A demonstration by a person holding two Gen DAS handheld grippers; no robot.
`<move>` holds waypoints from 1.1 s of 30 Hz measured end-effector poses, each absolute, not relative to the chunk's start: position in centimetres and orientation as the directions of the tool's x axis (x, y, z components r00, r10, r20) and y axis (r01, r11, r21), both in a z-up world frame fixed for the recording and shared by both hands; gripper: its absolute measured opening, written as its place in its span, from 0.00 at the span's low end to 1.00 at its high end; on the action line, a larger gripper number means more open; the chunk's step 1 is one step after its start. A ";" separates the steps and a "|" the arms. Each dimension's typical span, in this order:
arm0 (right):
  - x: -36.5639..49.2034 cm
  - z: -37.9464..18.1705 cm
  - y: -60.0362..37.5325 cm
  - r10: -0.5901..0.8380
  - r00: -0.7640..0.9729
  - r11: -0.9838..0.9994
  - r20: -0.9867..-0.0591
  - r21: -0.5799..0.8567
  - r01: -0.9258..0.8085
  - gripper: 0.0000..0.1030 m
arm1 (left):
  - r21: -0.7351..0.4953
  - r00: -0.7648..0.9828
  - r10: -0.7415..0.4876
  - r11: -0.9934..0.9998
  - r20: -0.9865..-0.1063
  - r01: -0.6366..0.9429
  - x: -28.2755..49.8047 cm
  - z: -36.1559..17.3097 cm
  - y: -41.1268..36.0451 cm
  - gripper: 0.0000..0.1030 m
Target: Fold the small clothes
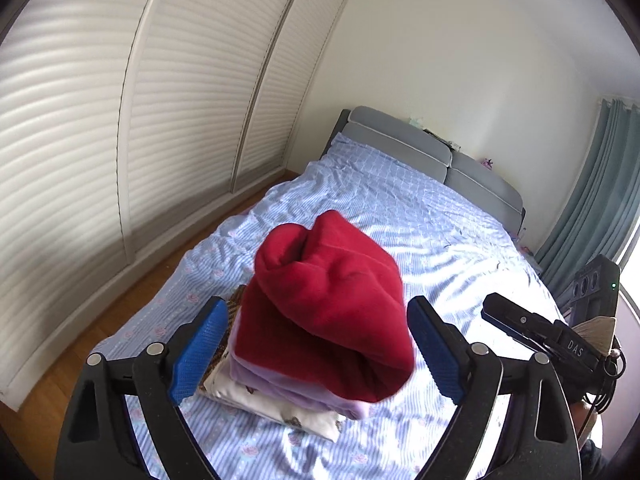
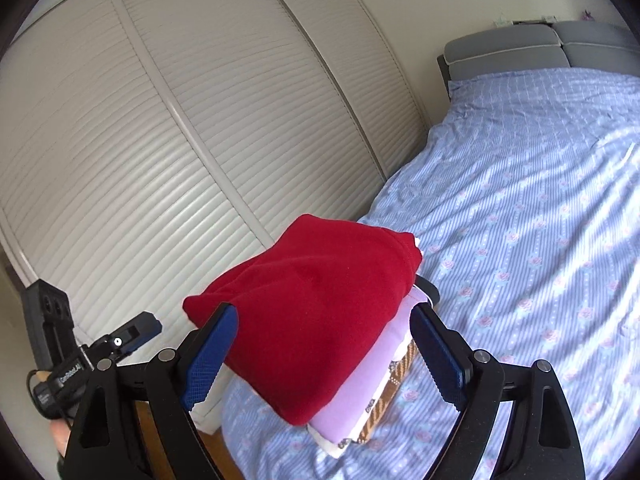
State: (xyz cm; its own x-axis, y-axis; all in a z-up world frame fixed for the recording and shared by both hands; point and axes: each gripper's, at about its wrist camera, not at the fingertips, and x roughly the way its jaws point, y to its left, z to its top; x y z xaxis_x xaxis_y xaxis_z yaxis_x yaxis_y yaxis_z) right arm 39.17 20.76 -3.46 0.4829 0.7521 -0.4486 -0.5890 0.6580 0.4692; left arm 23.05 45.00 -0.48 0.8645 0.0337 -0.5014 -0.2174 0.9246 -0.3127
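Note:
A stack of folded clothes lies on the blue striped bed sheet (image 1: 400,208) (image 2: 540,200). A red fleece garment (image 1: 320,272) (image 2: 312,288) tops it, folded and bulging. Under it lie a lilac piece (image 1: 272,380) (image 2: 360,392), a white patterned piece (image 1: 272,404) and a brown patterned one (image 2: 394,388). My left gripper (image 1: 316,308) is open, its blue pads standing either side of the stack with gaps. My right gripper (image 2: 324,312) is open too, straddling the stack from another side. Each gripper shows in the other's view: the right gripper (image 1: 520,324) and the left gripper (image 2: 132,334).
White louvred wardrobe doors (image 1: 120,120) (image 2: 200,120) run along the bed's left side past a strip of wooden floor (image 1: 120,280). A grey padded headboard (image 1: 400,136) (image 2: 520,48) closes the far end. A teal curtain (image 1: 592,200) hangs at the right.

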 end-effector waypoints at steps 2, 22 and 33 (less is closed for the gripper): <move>37.4 -2.7 19.5 0.735 0.511 0.677 -0.445 0.436 -0.593 0.86 | -0.286 0.867 0.059 0.931 -0.494 -0.226 21.8 0.3 43.3 0.91; 15.0 2.4 -7.5 0.307 0.875 0.951 -0.373 0.085 -0.298 0.98 | -0.133 0.887 -0.026 0.990 -0.460 -0.040 11.8 0.9 16.9 0.99; 7.3 0.9 -18.3 0.008 0.918 1.000 -0.398 -0.017 -0.015 0.99 | -0.012 0.905 0.025 0.999 -0.425 -0.033 8.6 -0.8 8.1 1.00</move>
